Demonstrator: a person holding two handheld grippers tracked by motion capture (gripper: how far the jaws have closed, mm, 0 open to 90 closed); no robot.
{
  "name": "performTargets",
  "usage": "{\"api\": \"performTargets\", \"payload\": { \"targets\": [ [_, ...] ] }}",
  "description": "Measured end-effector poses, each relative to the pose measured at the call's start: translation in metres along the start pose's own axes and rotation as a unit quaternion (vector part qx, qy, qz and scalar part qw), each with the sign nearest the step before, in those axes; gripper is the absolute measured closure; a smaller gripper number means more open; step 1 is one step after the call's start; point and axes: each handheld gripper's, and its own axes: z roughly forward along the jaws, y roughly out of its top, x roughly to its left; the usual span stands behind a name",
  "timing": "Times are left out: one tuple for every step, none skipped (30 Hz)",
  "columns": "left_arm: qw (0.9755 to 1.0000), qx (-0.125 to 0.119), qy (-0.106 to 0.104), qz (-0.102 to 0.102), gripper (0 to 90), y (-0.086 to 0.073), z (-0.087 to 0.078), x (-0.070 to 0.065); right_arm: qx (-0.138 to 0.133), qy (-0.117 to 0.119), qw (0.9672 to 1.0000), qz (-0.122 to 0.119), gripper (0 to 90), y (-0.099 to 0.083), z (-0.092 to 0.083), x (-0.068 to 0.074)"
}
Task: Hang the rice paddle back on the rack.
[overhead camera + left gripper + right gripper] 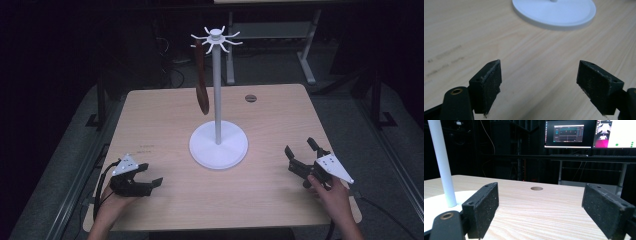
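Observation:
A white stand [218, 145] with a round base, a tall pole and a crown of hooks rises at the table's middle. A dark brown strap-like thing [201, 80] hangs from one hook on its left side, clear of the table. My left gripper [150, 175] rests at the front left, open and empty, its jaws pointing toward the stand's base [554, 12]. My right gripper [300, 148] sits at the front right, open with nothing between its jaws; the stand's pole [442, 162] is to its left.
The wooden table [150, 115] has a round cable hole [250, 98] at the back right [536, 188]. Behind it stand dark desk frames, and lit monitors [569, 133] in the right gripper view. Grey floor surrounds the table.

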Motion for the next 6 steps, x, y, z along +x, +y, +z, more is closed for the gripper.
{"api": "performTargets", "payload": {
  "targets": [
    [1.0000,0.003,0.003,0.001,20.0,-0.0006,0.0012,0.0006,0.000,0.000,1.0000,0.000,13.3,0.0000,0.0000,0.0000],
    [1.0000,0.005,0.003,0.000,20.0,-0.0008,0.0019,0.0010,0.000,0.000,1.0000,0.001,13.3,0.0000,-0.0002,0.0001],
    [1.0000,0.004,0.002,-0.001,19.8,-0.0008,0.0025,0.0017,0.000,-0.001,1.0000,0.002,13.3,0.0000,-0.0003,0.0001],
    [1.0000,0.004,0.002,0.002,19.7,-0.0006,0.0028,0.0024,0.000,0.000,1.0000,0.002,13.3,0.0000,-0.0003,0.0002],
    [1.0000,0.005,0.002,0.003,19.7,-0.0007,0.0031,0.0024,0.000,0.000,1.0000,0.002,13.3,0.0000,-0.0004,0.0003],
    [1.0000,0.004,0.002,0.003,19.7,-0.0009,0.0032,0.0023,0.000,0.000,1.0000,0.002,13.3,0.0000,-0.0003,0.0002]
  ]
}}
